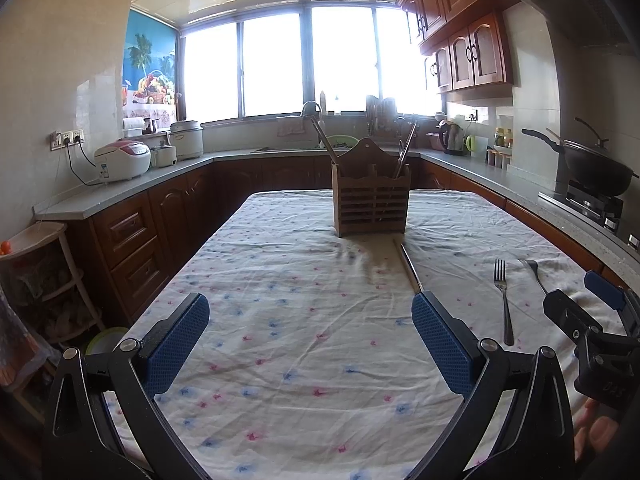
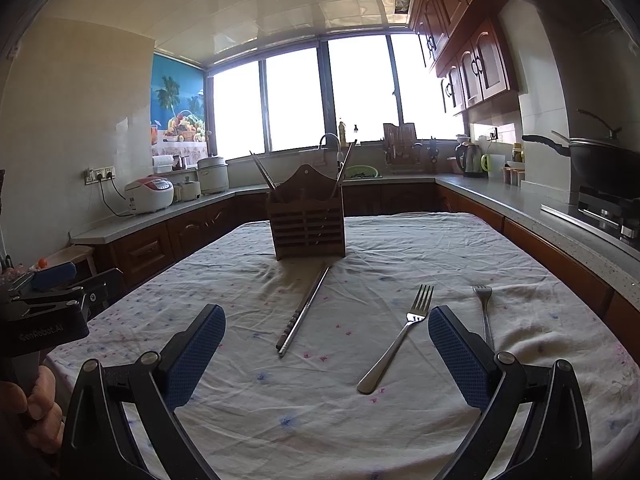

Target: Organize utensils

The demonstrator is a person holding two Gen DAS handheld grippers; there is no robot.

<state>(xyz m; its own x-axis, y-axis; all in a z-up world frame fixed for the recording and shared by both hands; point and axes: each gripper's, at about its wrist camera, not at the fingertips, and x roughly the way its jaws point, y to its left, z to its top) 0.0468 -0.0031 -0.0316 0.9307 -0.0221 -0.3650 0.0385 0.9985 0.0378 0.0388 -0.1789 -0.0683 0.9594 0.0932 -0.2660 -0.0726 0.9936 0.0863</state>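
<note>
While both grippers hover over floral tablecloth [image 2: 320,400], I read left gripper [image 1: 310,344] and right gripper [image 2: 326,354] as spread wide, empty. Pair of metal chopsticks [image 2: 306,310] lies just before slatted wooden utensil holder [image 2: 308,220]; two steel forks, nearer fork [image 2: 396,340] and farther fork [image 2: 484,312], lie right of it. I judge all light, stiff, slippery; pinch mid-handle. Holder already keeps chopsticks upright in left and right compartments.

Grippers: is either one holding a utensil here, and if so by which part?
Nothing is held. Left gripper and right gripper are both open above the tablecloth; forks and chopsticks lie untouched.
</note>
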